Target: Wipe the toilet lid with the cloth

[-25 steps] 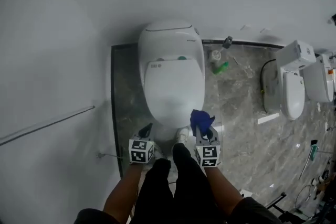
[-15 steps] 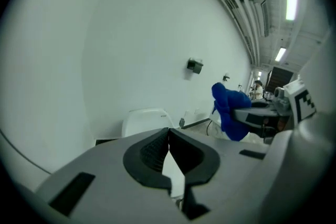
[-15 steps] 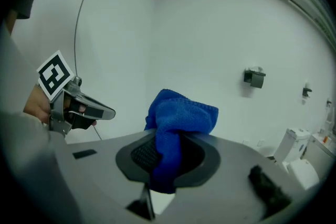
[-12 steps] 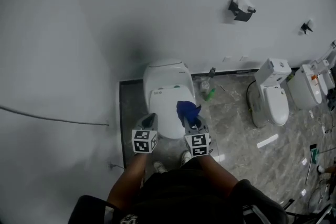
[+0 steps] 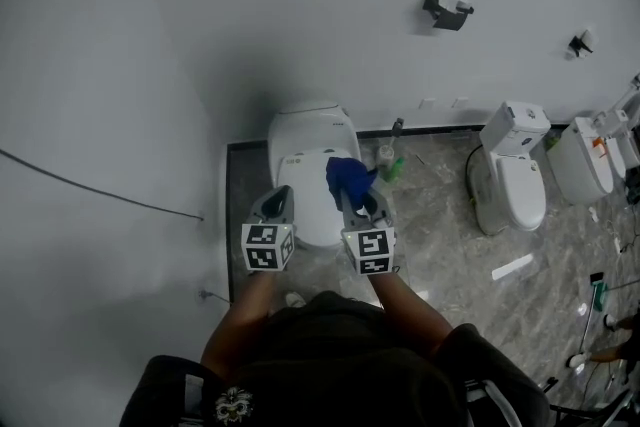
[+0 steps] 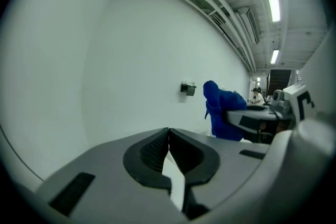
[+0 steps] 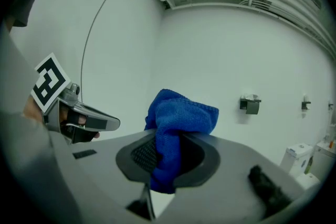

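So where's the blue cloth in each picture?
Head view: blue cloth in the middle, by the white toilet.
Left gripper view: right of the middle.
Right gripper view: middle, pinched in the right claw.
Shared landmark: the dark wall holder.

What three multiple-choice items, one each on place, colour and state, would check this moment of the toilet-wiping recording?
1. Where is the cloth?
A. On the floor.
B. In the right tool.
C. Hung on the wall.
2. What colour is the cloth?
A. White.
B. Green.
C. Blue.
3. How is the left tool?
A. Shut, empty.
B. Open, empty.
C. Shut on a bottle.
Answers: 1 B, the right gripper view shows the jaws pinching it. 2 C, it looks blue in all three views. 3 A, the left gripper view shows the jaws meeting with nothing between them.
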`<move>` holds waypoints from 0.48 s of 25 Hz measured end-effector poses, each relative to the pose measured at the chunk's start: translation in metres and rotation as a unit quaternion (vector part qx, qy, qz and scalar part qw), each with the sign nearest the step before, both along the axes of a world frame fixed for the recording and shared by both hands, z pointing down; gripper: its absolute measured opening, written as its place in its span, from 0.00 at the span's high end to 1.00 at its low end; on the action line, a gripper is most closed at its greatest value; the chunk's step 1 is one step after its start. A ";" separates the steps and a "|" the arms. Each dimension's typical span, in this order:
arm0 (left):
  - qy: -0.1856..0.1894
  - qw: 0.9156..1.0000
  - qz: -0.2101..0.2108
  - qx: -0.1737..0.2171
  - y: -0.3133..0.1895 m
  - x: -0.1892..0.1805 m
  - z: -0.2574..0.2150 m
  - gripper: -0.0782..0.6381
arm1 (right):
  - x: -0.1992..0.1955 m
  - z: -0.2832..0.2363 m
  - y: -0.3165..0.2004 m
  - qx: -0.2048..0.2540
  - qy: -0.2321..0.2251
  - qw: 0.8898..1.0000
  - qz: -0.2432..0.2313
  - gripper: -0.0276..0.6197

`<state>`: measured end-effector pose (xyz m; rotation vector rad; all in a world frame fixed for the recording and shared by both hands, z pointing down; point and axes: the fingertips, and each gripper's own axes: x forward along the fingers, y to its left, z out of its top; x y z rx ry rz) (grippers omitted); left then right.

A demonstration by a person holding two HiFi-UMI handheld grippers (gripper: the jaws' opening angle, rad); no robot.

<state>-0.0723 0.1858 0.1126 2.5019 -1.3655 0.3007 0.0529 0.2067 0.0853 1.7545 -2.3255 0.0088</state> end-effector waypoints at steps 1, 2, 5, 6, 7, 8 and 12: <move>-0.004 1.000 -0.001 0.002 0.002 0.004 -0.003 0.87 | 0.004 -0.003 0.002 0.002 -0.002 1.000 -0.001 0.87; -0.007 1.000 -0.003 0.005 0.005 0.008 -0.006 0.88 | 0.007 -0.006 0.005 0.004 -0.004 1.000 -0.003 0.87; -0.009 1.000 -0.008 0.015 0.015 0.019 -0.015 0.87 | 0.014 -0.011 0.018 0.012 -0.009 1.000 -0.008 0.87; -0.005 1.000 -0.008 0.014 0.019 0.023 -0.018 0.87 | 0.017 -0.012 0.022 0.014 -0.009 1.000 -0.010 0.87; 0.002 1.000 -0.007 0.011 0.023 0.029 -0.019 0.87 | 0.022 -0.013 0.026 0.016 -0.009 1.000 -0.010 0.87; 0.008 1.000 -0.005 0.008 0.027 0.035 -0.021 0.87 | 0.028 -0.014 0.029 0.016 -0.009 1.000 -0.010 0.87; 0.008 1.000 -0.004 0.010 0.036 0.050 -0.029 0.88 | 0.044 -0.021 0.034 0.024 -0.016 1.000 -0.009 0.87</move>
